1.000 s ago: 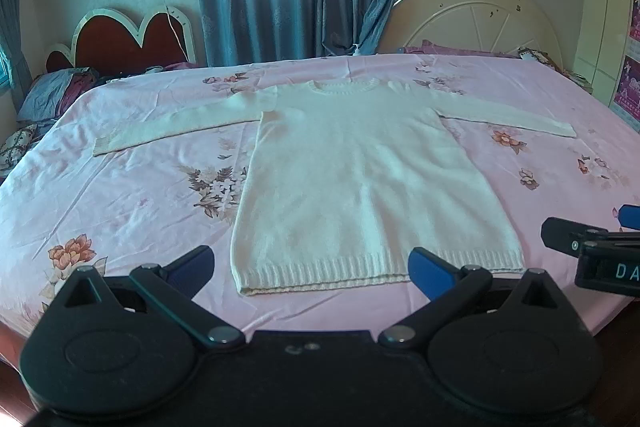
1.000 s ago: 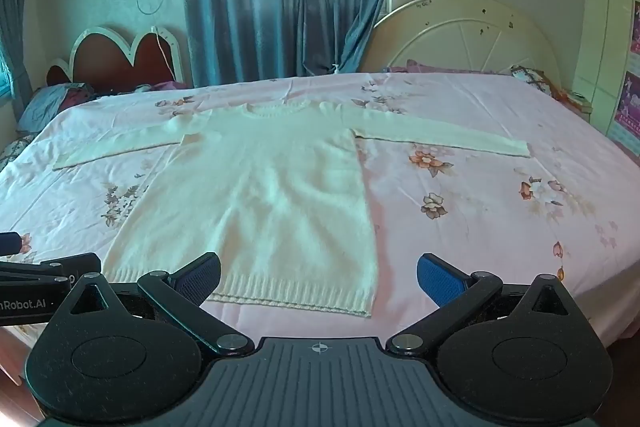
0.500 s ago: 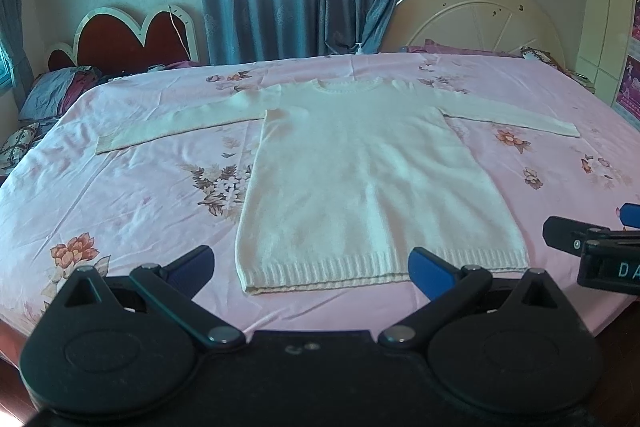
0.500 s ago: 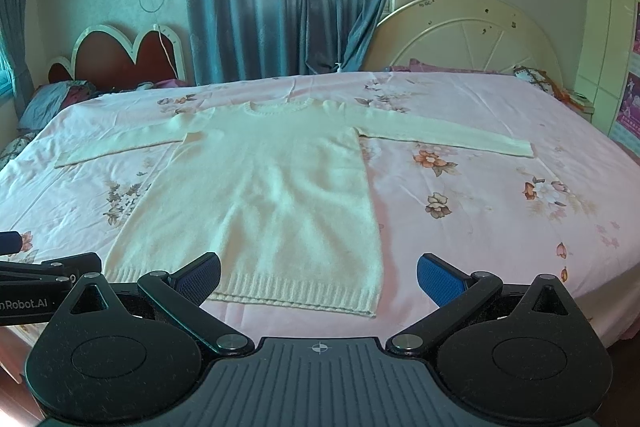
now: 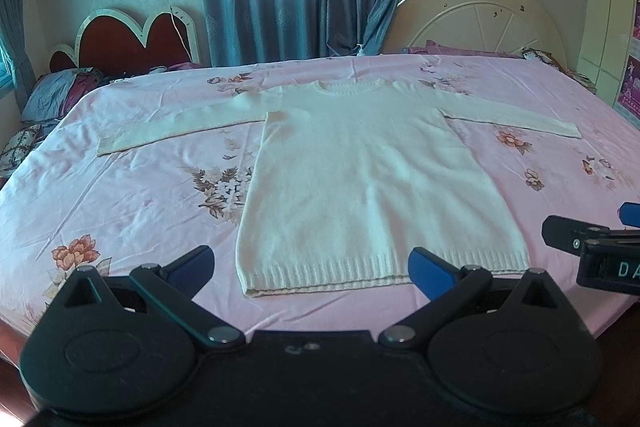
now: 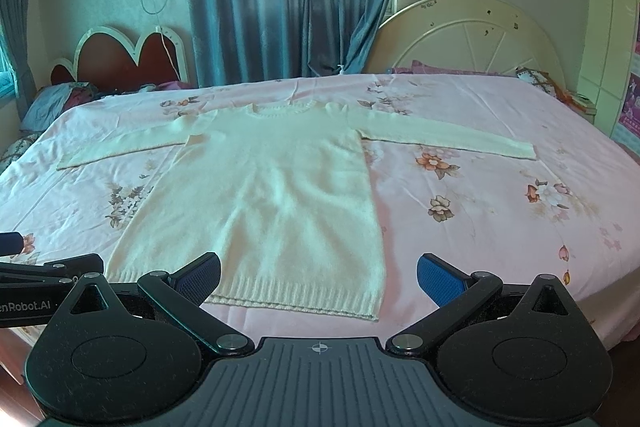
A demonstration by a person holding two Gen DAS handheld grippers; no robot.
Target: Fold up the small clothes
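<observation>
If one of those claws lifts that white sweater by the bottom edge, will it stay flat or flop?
Probably flop: the sweater is soft knit, lying limp and flat on the bed sheet. Its long sleeves would likely dangle and drag. It looks light, and the ribbed hem should offer some grip.

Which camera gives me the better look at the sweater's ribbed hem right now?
The left wrist view: the ribbed hem runs nearly unbroken between the open left tool's fingers. In the right wrist view the hem sits off-centre, its left end hidden behind a finger of the right tool.
</observation>
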